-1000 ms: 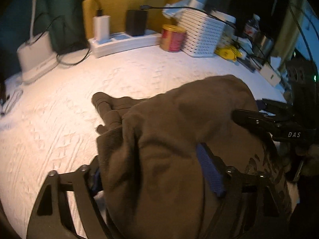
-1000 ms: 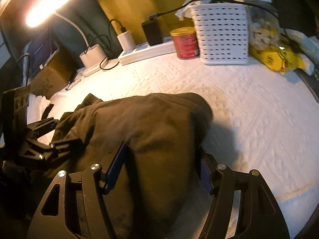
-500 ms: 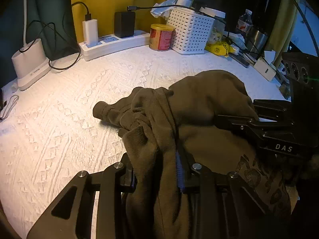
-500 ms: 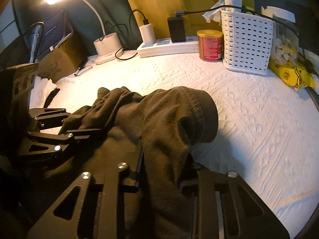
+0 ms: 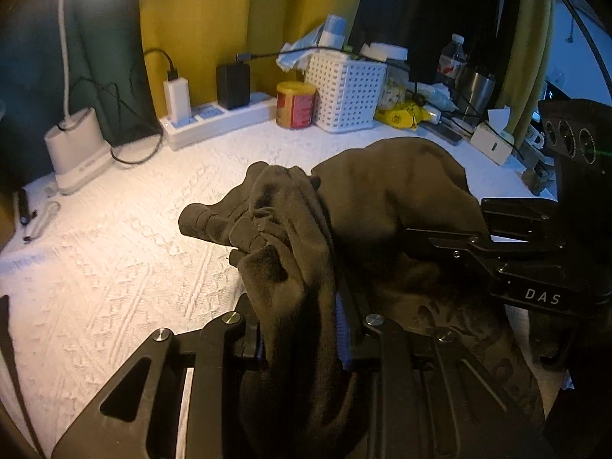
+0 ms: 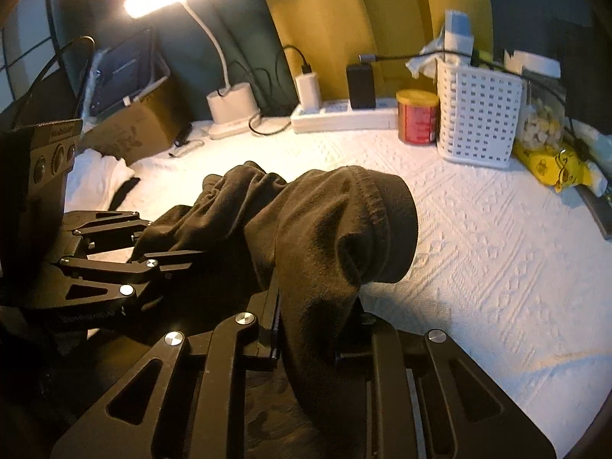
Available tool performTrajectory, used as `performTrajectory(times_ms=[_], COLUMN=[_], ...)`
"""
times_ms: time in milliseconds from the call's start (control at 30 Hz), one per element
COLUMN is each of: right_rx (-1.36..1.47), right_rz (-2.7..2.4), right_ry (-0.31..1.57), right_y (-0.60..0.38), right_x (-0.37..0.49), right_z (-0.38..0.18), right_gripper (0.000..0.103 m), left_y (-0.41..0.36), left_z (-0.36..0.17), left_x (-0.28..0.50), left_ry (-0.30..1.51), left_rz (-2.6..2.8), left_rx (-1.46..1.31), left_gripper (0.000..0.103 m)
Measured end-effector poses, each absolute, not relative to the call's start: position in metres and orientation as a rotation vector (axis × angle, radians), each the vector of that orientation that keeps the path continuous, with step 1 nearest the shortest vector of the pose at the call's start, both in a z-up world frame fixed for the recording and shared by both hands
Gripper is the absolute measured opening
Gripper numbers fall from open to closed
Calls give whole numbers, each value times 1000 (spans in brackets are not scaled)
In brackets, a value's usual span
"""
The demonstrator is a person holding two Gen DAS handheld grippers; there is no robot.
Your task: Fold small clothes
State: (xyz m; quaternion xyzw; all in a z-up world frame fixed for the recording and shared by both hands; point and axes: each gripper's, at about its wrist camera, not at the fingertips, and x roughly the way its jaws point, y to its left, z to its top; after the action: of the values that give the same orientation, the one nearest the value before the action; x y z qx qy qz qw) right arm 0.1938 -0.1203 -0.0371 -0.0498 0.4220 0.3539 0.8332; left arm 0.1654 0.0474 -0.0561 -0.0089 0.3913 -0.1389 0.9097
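A dark brown garment [image 5: 382, 206] lies bunched on the white-covered bench [image 5: 114, 267]. The left gripper [image 5: 302, 329] and right gripper [image 6: 313, 325] have each just closed on a fold, side by side, probably to lift and spread it for folding.

White letters "DAS" stand on the right tongs [image 5: 443, 237].

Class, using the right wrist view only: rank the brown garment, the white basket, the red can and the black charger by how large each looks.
1. brown garment, though it is nearest the camera.
2. white basket
3. red can and black charger look too alike to rank.
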Motion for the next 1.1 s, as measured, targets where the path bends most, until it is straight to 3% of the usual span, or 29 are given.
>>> performTrajectory(times_ms=[1100], right_rx=[-127], right_rz=[773], right_ry=[607], right_y=[-140], right_x=[91], right_z=[70], right_gripper=[19], left_y=[31], left_z=[21], left_x=[59], left_ry=[514], left_rz=[-228], left_rx=[38], left_gripper=[25])
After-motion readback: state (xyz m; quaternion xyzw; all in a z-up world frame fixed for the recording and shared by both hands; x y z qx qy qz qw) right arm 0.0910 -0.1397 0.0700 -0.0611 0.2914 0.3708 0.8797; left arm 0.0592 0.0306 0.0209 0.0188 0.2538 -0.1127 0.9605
